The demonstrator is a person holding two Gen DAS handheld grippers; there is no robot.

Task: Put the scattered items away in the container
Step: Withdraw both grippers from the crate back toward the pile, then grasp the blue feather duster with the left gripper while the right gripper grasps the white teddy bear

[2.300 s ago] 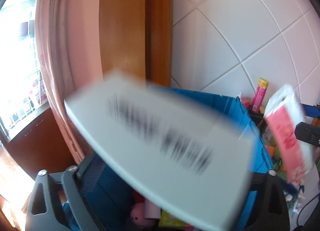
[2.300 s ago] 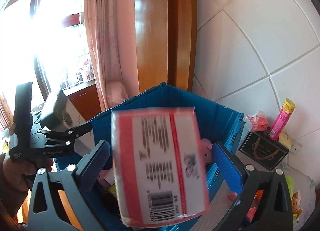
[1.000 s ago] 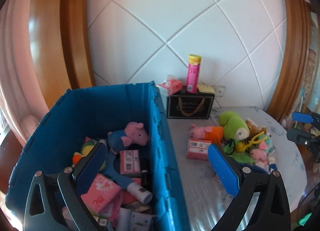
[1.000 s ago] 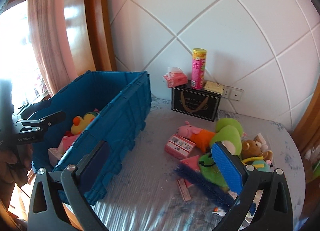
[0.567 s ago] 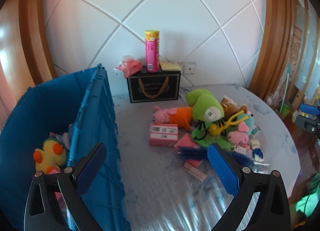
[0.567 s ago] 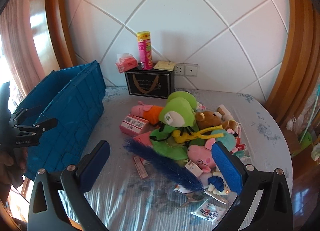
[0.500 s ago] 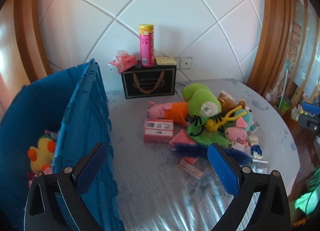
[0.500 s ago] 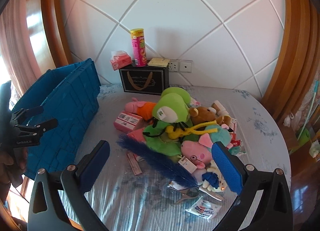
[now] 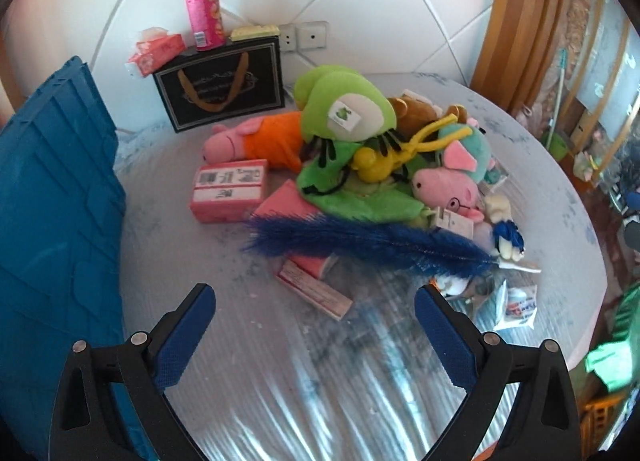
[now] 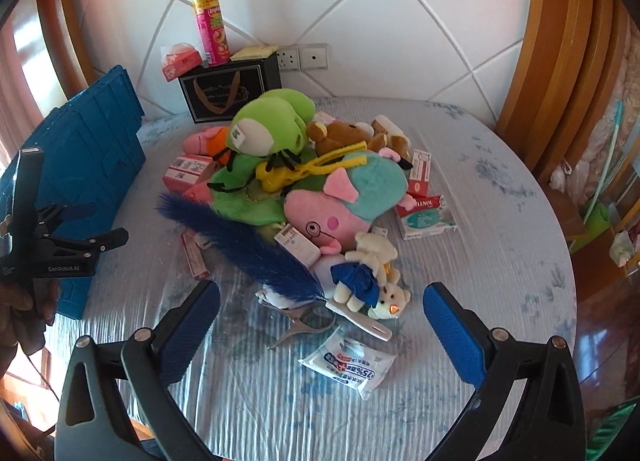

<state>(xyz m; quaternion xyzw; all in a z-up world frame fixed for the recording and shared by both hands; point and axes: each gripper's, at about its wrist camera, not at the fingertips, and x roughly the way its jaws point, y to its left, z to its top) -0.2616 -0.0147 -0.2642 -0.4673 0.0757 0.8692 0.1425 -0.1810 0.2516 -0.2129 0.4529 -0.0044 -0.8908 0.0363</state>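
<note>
Left gripper (image 9: 314, 325) spread wide, empty, hovering over bare table (image 9: 304, 401) at bottom of frame, pointed at the pile. Right gripper (image 10: 320, 319) also spread wide, empty, low in frame, angled down at the near edge of the pile. In the right view the left gripper's body shows at left edge, held by a hand (image 10: 24, 313).

Nearest to the right gripper: wipes pack (image 10: 348, 363), just beyond it a metal clip (image 10: 302, 327) and a small bear (image 10: 370, 273). Blue feather (image 9: 360, 239) lies across the pile's near side, with a flat pink box (image 9: 314, 289) just in front of it in the left view. Mid pile: pink pig (image 10: 336, 207), yellow toy (image 10: 300, 169), green plush (image 9: 344, 113). Pink carton (image 9: 230, 189) to the pile's left, beside the orange pig (image 9: 260, 139).

Blue crate (image 9: 52, 221) at left edge of both views, apart from the pile. Far back against the wall: black bag (image 9: 220, 87) with a can (image 9: 200, 3) on top.
</note>
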